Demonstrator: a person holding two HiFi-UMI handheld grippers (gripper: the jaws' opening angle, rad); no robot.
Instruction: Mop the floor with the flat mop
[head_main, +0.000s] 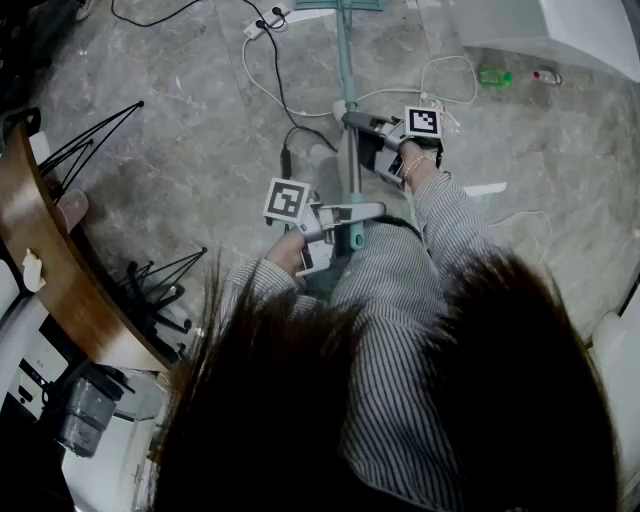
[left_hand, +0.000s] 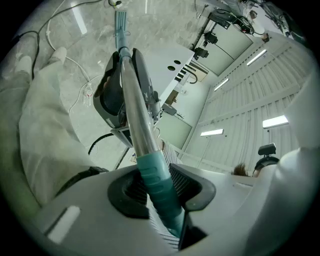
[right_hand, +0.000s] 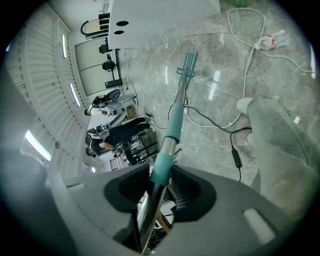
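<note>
Status at this frame: both grippers were clamped on the flat mop (head_main: 347, 70), one above the other along its pole. Left gripper (head_main: 360, 212) sat close to the person's body, with the jaws clenched on the teal grip (left_hand: 159, 182) at the pole's top end; in the left gripper view the grip ran straight between the two black pads, touching both. Right gripper (head_main: 358, 125) was further down the pole, and in the right gripper view its jaws were closed on the metal shaft just below a teal collar (right_hand: 162, 167). Pole ran away from the person, tilted forward and down. Mop head (right_hand: 189, 61) rested on the grey marble floor (head_main: 180, 150), well ahead of both grippers, and was cut off at the top edge of the head view. Person's striped sleeve (head_main: 450, 215) led to the right gripper. White cable (head_main: 262, 85) and black cable (head_main: 285, 160) lay on the floor left of the pole, the black one near it. Green bottle (head_main: 494, 76) lay off to the right, well apart from the mop. Curved wooden tabletop (head_main: 40, 240) showed at the left edge.
</note>
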